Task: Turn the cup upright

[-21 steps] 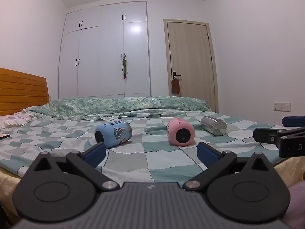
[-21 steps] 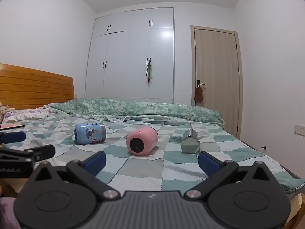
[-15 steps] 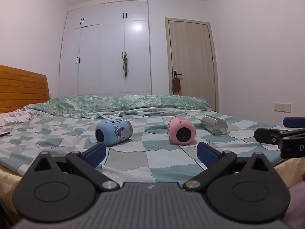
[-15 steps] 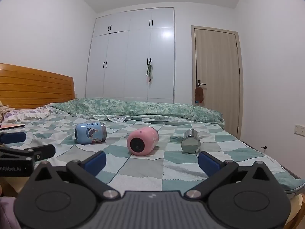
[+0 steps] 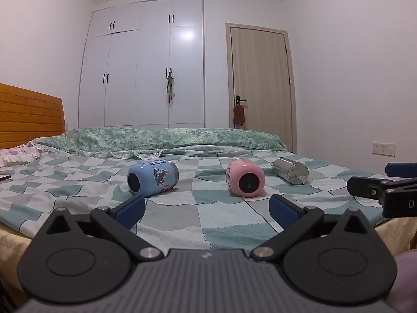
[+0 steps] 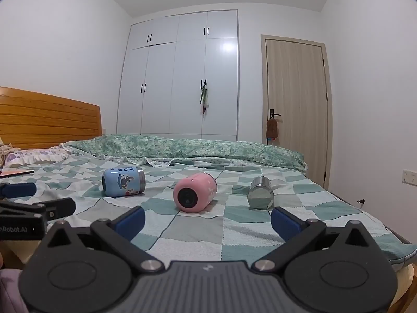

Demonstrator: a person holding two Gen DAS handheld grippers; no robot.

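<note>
Three cups lie on their sides on the checked bedspread: a blue printed cup [image 5: 152,178] [image 6: 123,181] on the left, a pink cup [image 5: 245,178] [image 6: 195,195] in the middle, a steel cup [image 5: 290,170] [image 6: 260,193] on the right. My left gripper [image 5: 207,208] is open and empty at the near bed edge, short of the cups. My right gripper [image 6: 208,220] is open and empty, also short of them. Each gripper shows at the side of the other's view, the right one [image 5: 375,185] and the left one [image 6: 34,203].
The bed [image 5: 182,216] has a wooden headboard [image 6: 49,120] on the left and a rolled green duvet [image 6: 198,148] along its far side. A white wardrobe [image 5: 146,65] and a wooden door [image 5: 260,86] stand behind. A flat object [image 6: 15,172] lies near the pillow.
The left wrist view has tilted up a little, so the bed and cups sit slightly lower. The right gripper has barely moved. The cups have not moved.
</note>
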